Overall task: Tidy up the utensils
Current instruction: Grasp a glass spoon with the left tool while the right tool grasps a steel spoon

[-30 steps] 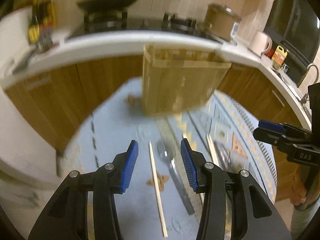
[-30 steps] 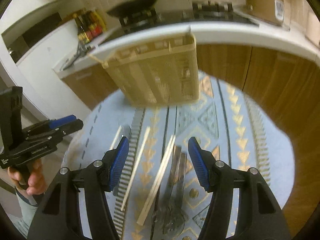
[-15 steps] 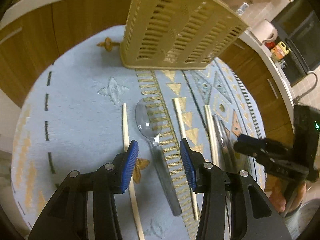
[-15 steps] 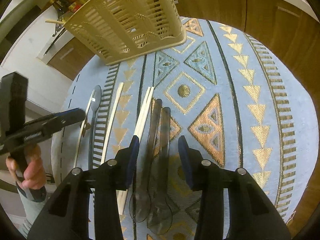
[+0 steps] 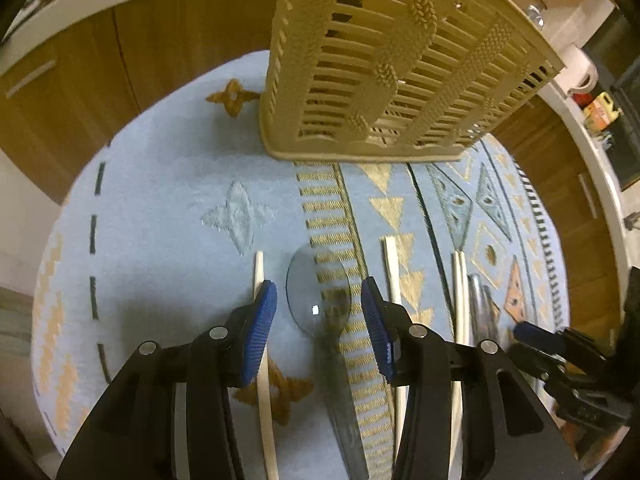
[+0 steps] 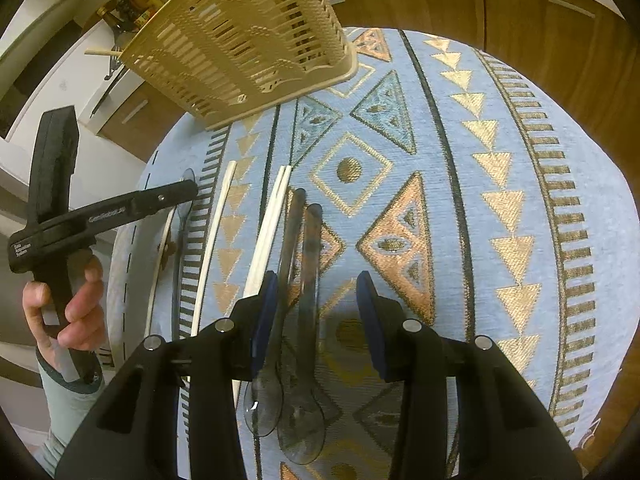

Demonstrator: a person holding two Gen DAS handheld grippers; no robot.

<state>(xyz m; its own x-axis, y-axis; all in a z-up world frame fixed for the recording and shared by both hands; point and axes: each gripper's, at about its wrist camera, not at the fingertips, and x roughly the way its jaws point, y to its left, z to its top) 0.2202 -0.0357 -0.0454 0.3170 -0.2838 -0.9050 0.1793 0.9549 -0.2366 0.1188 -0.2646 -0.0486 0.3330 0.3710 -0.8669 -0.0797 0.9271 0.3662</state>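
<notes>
Two hand-held grippers are lowered over a round table point(image 5: 160, 208) covered with a patterned blue cloth. At its far side stands a beige slotted utensil basket point(image 5: 384, 80), apparently empty.

The left hand-held gripper point(image 5: 318, 320) is held with its jaws apart and nothing clamped; a clear plastic spoon point(image 5: 318, 292) lies between them on the cloth, bowl towards the basket. A pale chopstick point(image 5: 259, 268) lies just left of the spoon, partly under the left pad, and another chopstick point(image 5: 391, 264) just right of it.

The right hand-held gripper point(image 6: 316, 320) is likewise unclenched, its jaws straddling two clear spoons point(image 6: 308, 264) that lie side by side, touching or nearly so. A pair of chopsticks point(image 6: 272, 216) lies just left of them, against the left pad.

The risks are judged to come from crowding. On the right, both spoons could be pinched together, or one pushed aside, because they lie so close; the adjacent chopsticks could also be caught. On the left, the neighbouring chopstick could be trapped with the spoon. The smooth plastic handles could slip from a shallow pinch.
</notes>
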